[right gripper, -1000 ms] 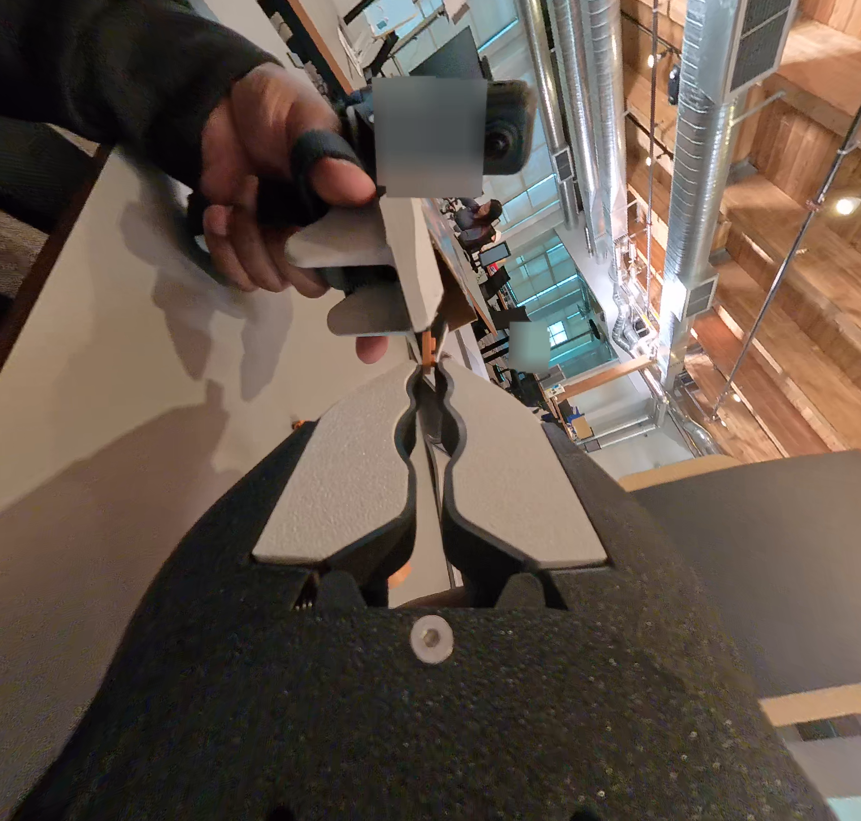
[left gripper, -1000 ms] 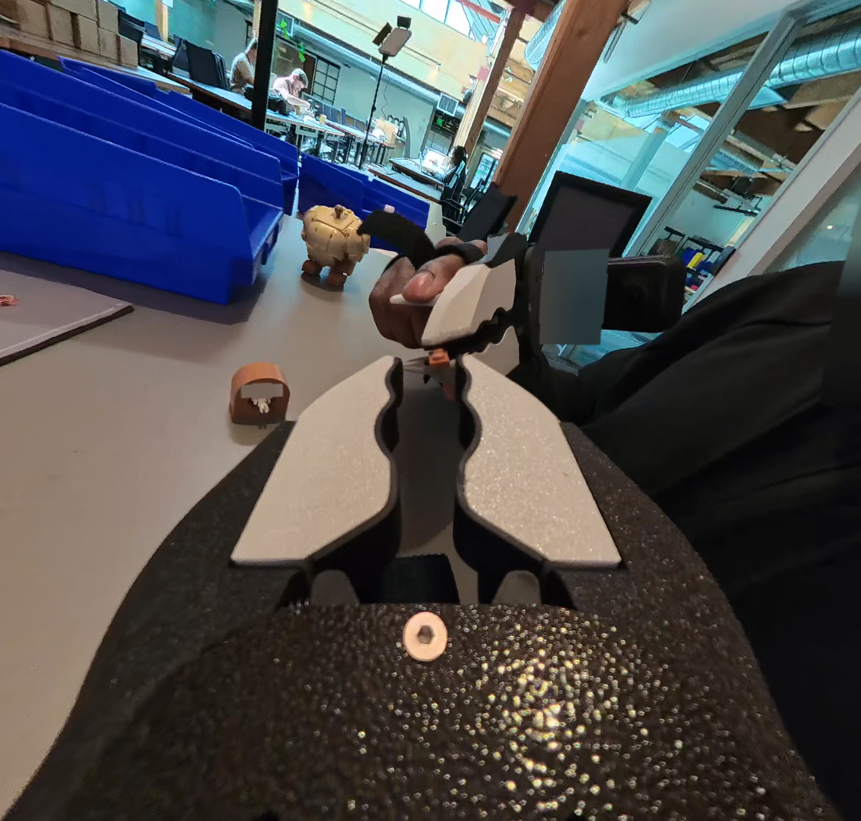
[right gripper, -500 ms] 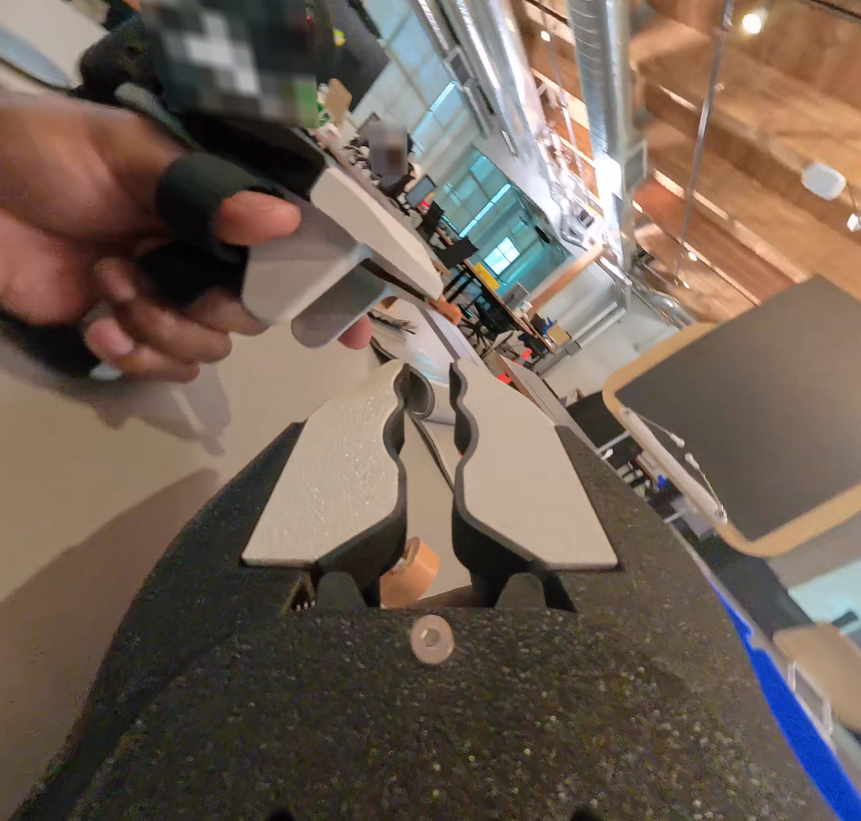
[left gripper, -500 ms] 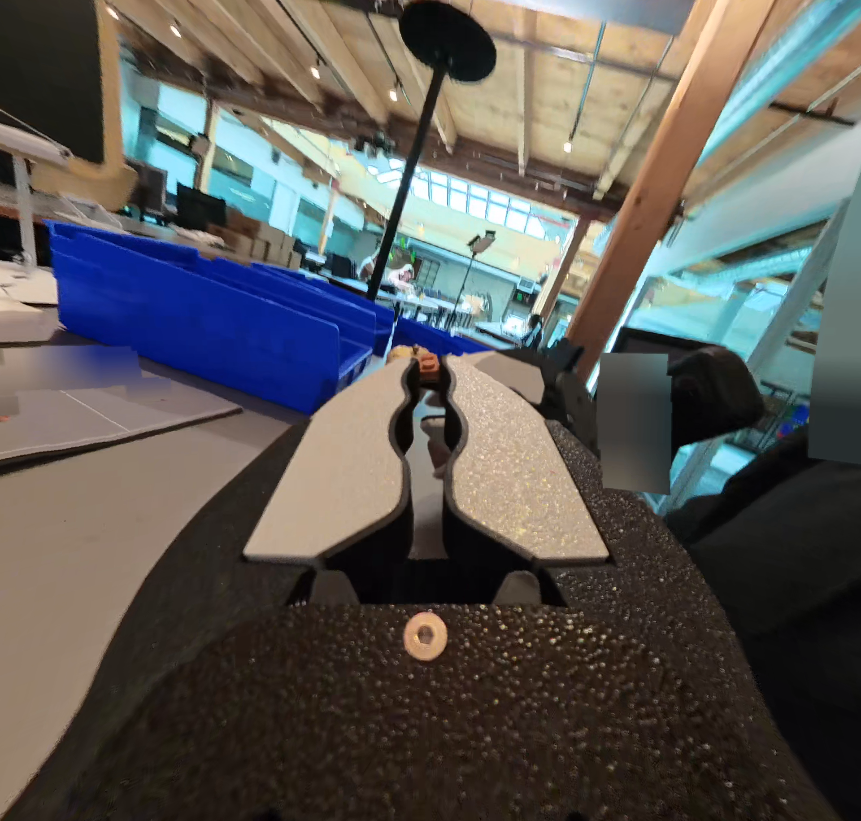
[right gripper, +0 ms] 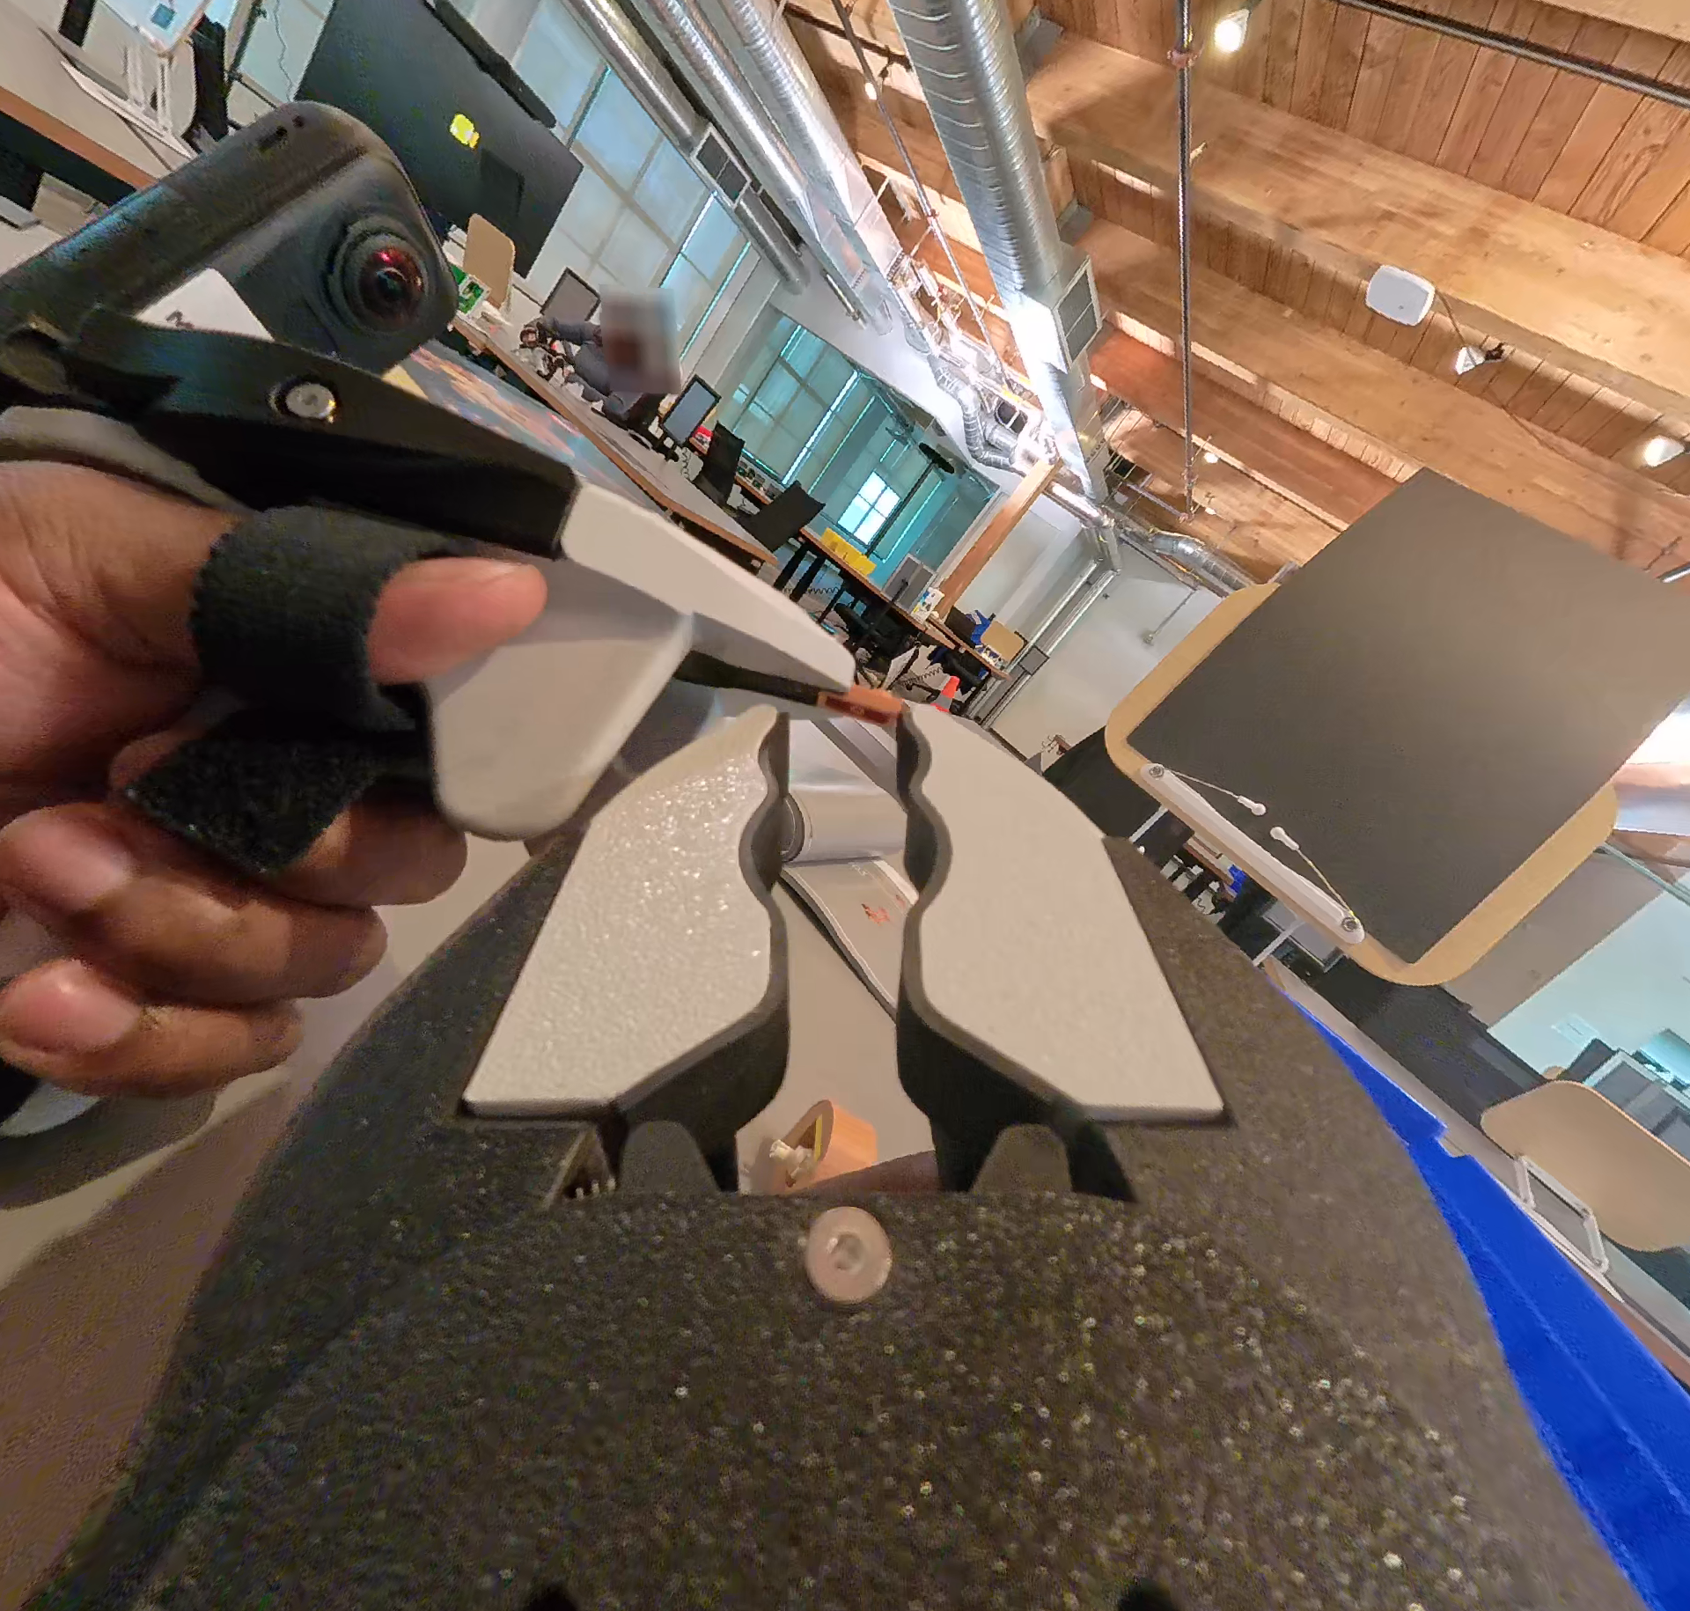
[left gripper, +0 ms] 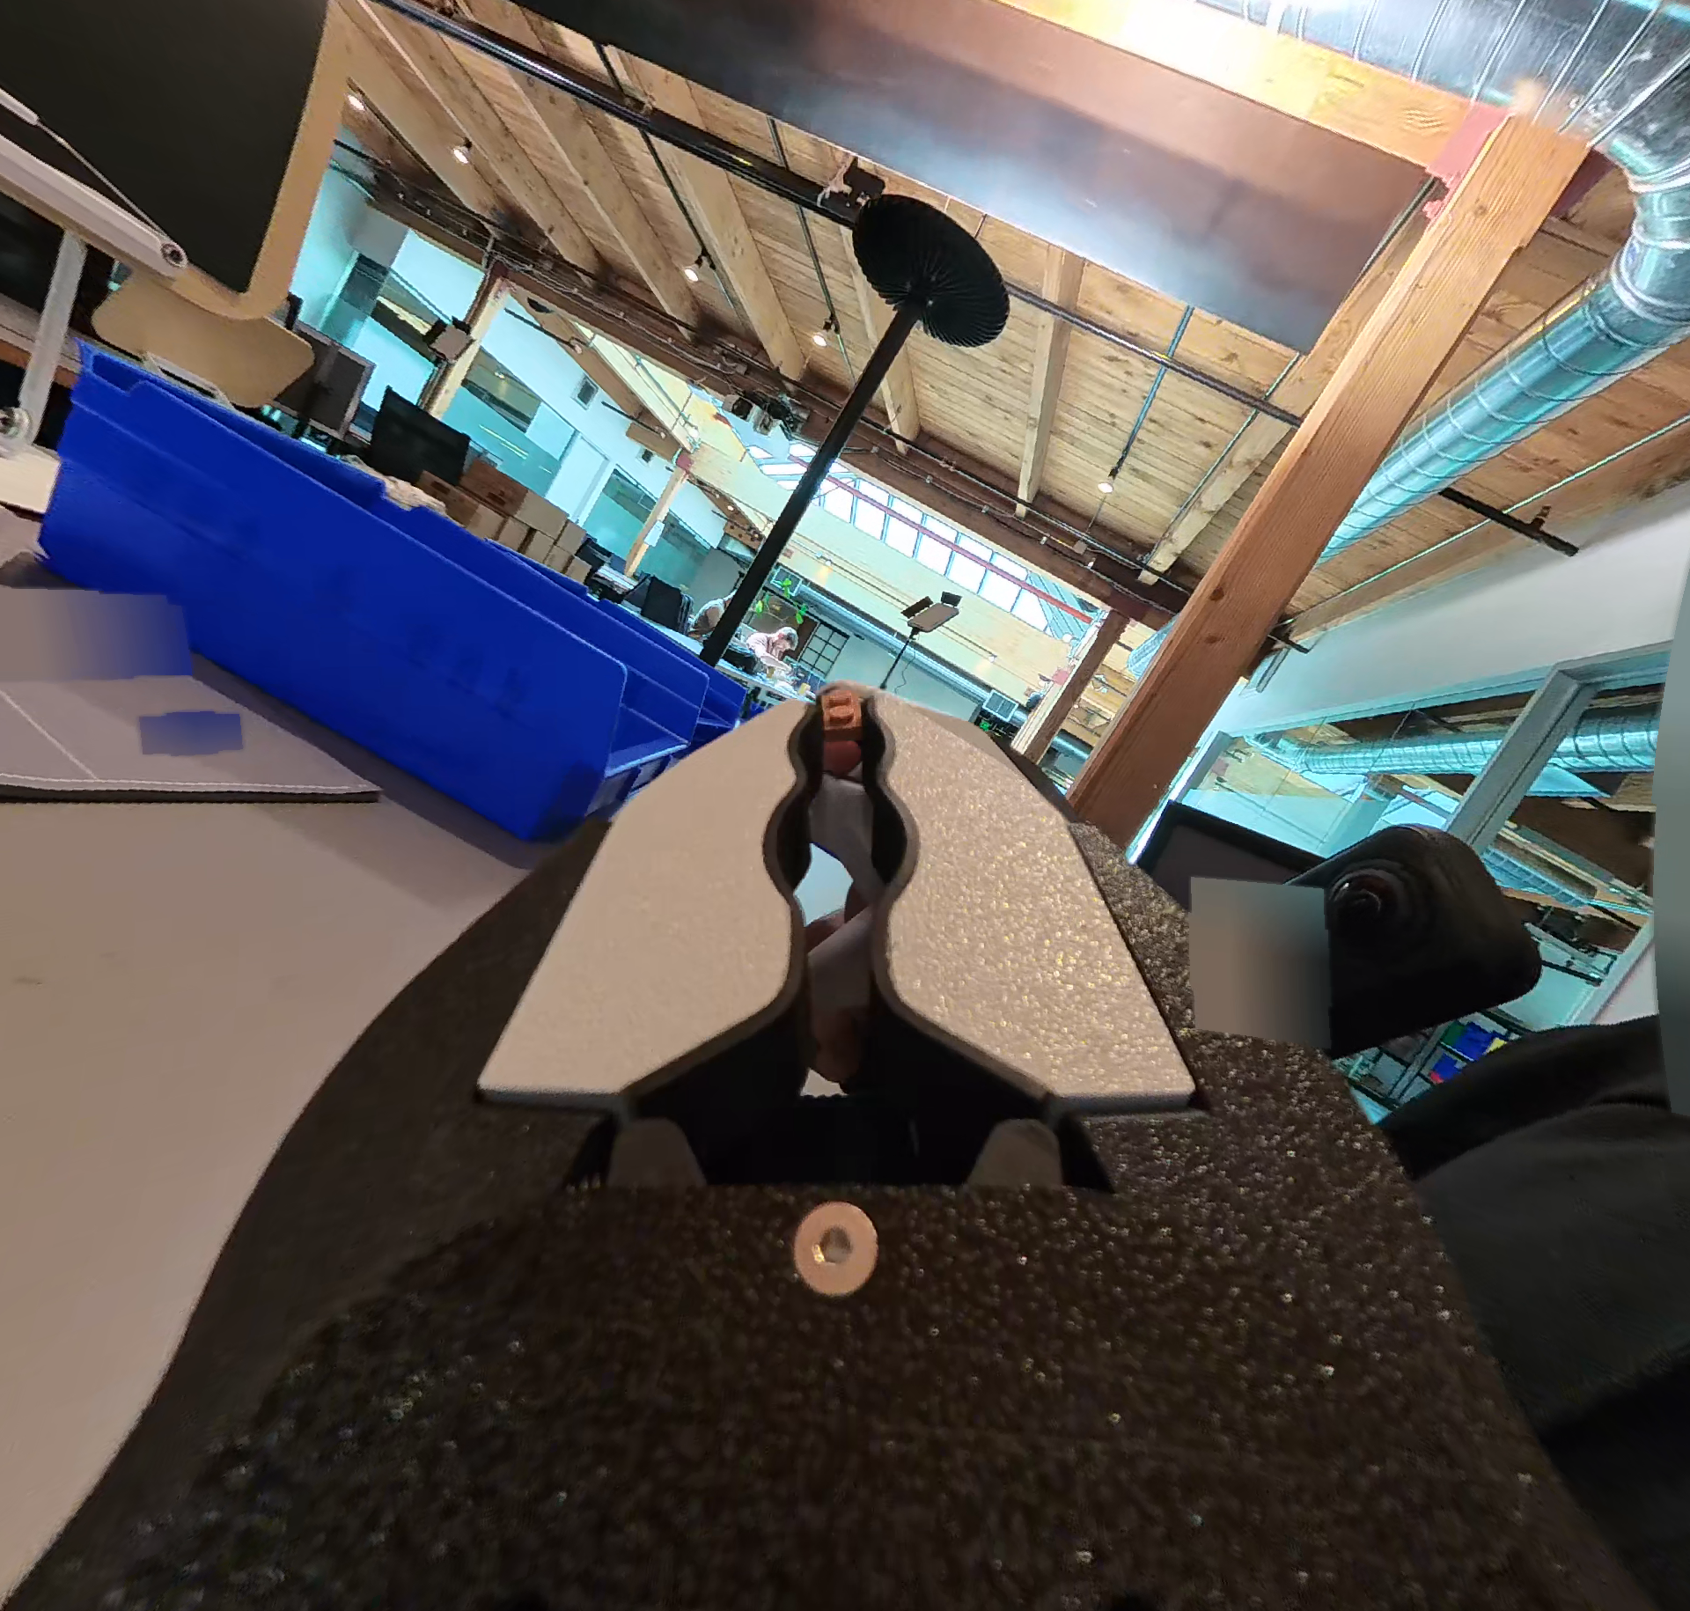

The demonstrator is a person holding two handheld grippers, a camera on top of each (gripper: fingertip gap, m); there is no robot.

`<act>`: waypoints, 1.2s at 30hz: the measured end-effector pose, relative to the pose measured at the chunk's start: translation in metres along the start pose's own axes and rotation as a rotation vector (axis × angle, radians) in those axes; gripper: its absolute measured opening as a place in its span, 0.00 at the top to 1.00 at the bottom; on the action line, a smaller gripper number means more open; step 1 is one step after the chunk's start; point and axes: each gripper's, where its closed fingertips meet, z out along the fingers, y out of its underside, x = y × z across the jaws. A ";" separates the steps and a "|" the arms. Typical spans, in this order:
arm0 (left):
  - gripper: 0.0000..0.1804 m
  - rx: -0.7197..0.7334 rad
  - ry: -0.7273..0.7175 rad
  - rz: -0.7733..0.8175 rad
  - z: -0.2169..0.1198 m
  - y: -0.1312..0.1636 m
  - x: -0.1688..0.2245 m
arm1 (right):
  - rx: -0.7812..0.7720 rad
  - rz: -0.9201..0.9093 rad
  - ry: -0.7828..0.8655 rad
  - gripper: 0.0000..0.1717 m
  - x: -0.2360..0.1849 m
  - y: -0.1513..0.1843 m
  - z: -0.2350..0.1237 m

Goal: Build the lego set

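— Count of tools?
— Two. Left tool (left gripper: 839, 718) narrowed onto one small orange-brown brick (left gripper: 839, 715), pinched at the very tips, both fingertips (left gripper: 785, 726) pressing its sides; seen from the right wrist view too, brick (right gripper: 864, 701) sticking out past the left tool's (right gripper: 828, 689) tip. Right tool (right gripper: 839, 726) spread fairly wide, nothing gripped, the brick hanging just above its tips, close to its right finger; contact there impossible to tell.
— Anything else to count?
— One hand (right gripper: 165, 744) on the left tool. Several blue bins (left gripper: 366, 616) in a row along the far left of the bench (left gripper: 183, 973), exact number not countable. One grey mat (left gripper: 137, 753) flat just before them. One tan piece with a white peg (right gripper: 814, 1151) down on the bench, under the right tool.
— Edges and room?
— Bin wall closing the left side; open grey bench between mat and left tool. Both tools raised well off the bench.
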 end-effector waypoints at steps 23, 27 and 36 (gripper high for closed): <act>0.85 -0.311 0.286 0.371 -0.025 -0.013 0.035 | 0.277 0.255 -0.371 0.91 -0.017 -0.032 -0.028; 0.87 -0.422 0.401 0.525 -0.032 -0.004 0.037 | 0.301 0.337 -0.446 0.91 -0.020 -0.037 -0.032; 0.90 -0.600 0.442 0.838 -0.031 0.006 0.038 | 0.333 0.472 -0.531 0.91 -0.018 -0.042 -0.038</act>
